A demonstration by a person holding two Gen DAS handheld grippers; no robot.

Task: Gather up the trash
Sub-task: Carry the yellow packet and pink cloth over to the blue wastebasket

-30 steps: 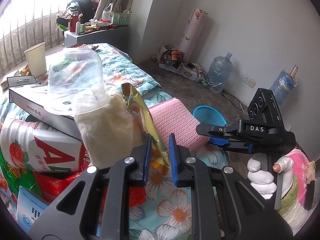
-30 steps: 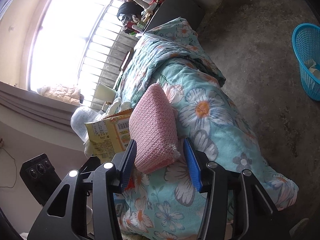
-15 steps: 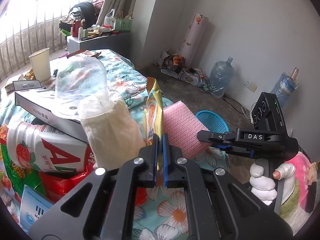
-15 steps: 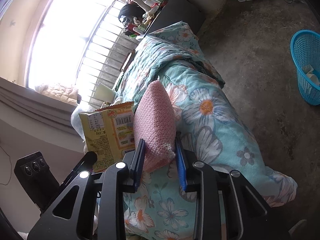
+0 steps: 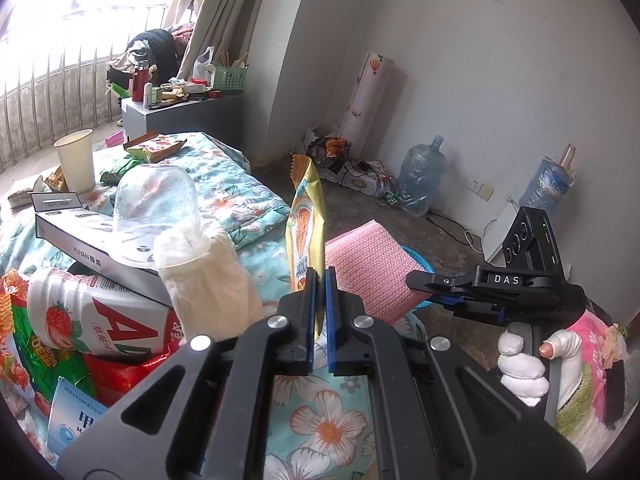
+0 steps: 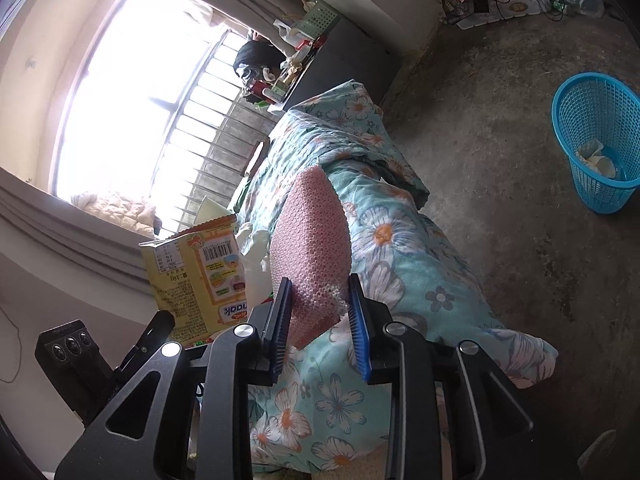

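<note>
- Two pieces of trash are now gripped and off the bed: the left tongs [image 5: 319,312], a second ago spread around the wrapper's lower edge, are pressed together on the yellow foil snack wrapper [image 5: 306,220], and the right tongs [image 6: 320,320] have closed in from a wide gap onto the pink bubble-wrap pouch [image 6: 310,248].
- Both items sit higher against the room than a second ago, so I judge the pick-up done and the carry to the bin next.
- Yellow wrapper: it stands upright and edge-on from the left tongs, thin and flat, with a serrated top edge; the right wrist view shows its printed back with a barcode [image 6: 218,249]. It looks empty and light, held only by its bottom edge, so it may flap or slip.
- Pink pouch: puffy, textured and soft, squeezed at its near end, the rest jutting forward over the floral turquoise quilt [image 6: 400,256]. It will likely sag.
- Blue plastic mesh basket [image 6: 600,136]: it stands on the concrete floor well apart from the bed, pale crumpled paper already in it; the likely drop point.
- Much trash remains heaped on the bed to the left: a clear plastic cup upside down [image 5: 156,208], a strawberry-print bottle [image 5: 100,320], a paper cup [image 5: 76,160].
</note>
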